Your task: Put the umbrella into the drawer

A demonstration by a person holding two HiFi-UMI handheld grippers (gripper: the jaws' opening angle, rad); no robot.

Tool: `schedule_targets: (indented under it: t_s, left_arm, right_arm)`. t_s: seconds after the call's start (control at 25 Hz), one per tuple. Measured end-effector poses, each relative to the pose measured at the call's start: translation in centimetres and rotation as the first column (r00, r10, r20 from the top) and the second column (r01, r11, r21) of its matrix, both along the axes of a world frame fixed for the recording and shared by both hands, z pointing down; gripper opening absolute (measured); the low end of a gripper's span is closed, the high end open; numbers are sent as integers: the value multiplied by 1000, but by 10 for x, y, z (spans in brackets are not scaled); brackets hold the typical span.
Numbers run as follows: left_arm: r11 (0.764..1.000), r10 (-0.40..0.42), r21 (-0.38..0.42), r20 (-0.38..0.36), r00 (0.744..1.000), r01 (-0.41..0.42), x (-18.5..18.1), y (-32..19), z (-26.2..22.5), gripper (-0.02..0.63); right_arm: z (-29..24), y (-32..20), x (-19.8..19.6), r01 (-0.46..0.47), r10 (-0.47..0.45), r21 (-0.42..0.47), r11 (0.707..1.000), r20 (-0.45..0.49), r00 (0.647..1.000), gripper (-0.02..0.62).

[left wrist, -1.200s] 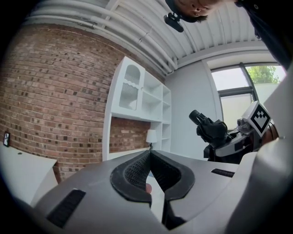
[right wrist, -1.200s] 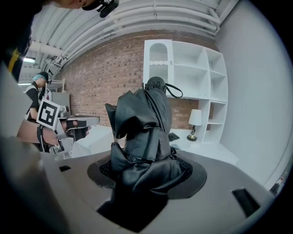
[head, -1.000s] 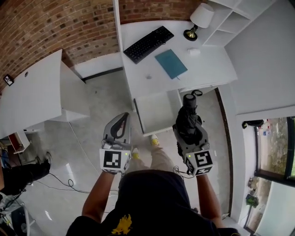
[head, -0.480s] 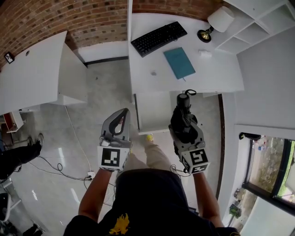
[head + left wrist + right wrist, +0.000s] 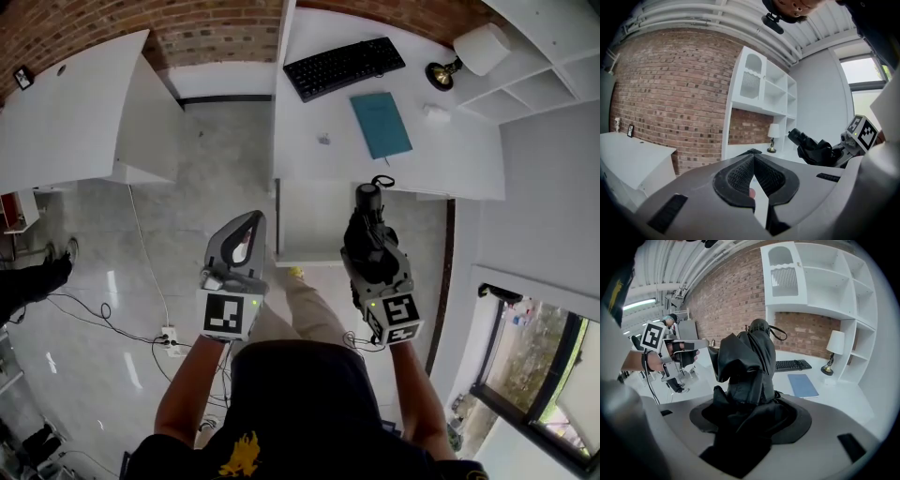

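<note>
A folded black umbrella [image 5: 368, 225] with a wrist loop at its far end sticks out of my right gripper [image 5: 367, 255], which is shut on it. In the right gripper view the umbrella [image 5: 747, 366] stands up between the jaws of that gripper [image 5: 750, 414]. Its tip hangs over the right edge of the open white drawer [image 5: 309, 220] under the desk [image 5: 323, 164]. My left gripper [image 5: 251, 218] is shut and holds nothing, just left of the drawer. In the left gripper view that gripper [image 5: 753, 157] has its tips meeting, with the umbrella [image 5: 815, 150] off to the right.
A black keyboard [image 5: 344, 67], a teal notebook [image 5: 381, 124] and a lamp [image 5: 473, 52] sit on the desk. White shelves [image 5: 548, 66] rise at the right. Another white desk [image 5: 75, 122] stands at the left. Cables and a power strip [image 5: 169, 335] lie on the floor.
The person has stepped nearer the desk. Both grippers moved forward, and the umbrella's far end now reaches the drawer's right edge. Neither grip has changed.
</note>
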State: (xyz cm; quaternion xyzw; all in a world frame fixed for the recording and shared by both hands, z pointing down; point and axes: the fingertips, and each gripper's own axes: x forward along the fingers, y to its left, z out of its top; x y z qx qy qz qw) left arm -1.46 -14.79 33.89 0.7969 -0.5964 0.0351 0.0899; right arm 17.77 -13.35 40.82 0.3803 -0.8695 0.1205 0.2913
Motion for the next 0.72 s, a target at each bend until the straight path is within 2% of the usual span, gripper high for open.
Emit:
schedule_targets:
  t_s: [0.36, 0.72]
  left_arm:
    - [994, -102, -28, -19, 995, 101, -19, -1, 24, 18]
    - [985, -160, -69, -7, 987, 159, -13, 10, 52, 18]
  right_arm:
    - [33, -9, -14, 112, -114, -52, 992, -24, 993, 258]
    - [65, -10, -5, 210, -218, -101, 972, -80, 973, 258]
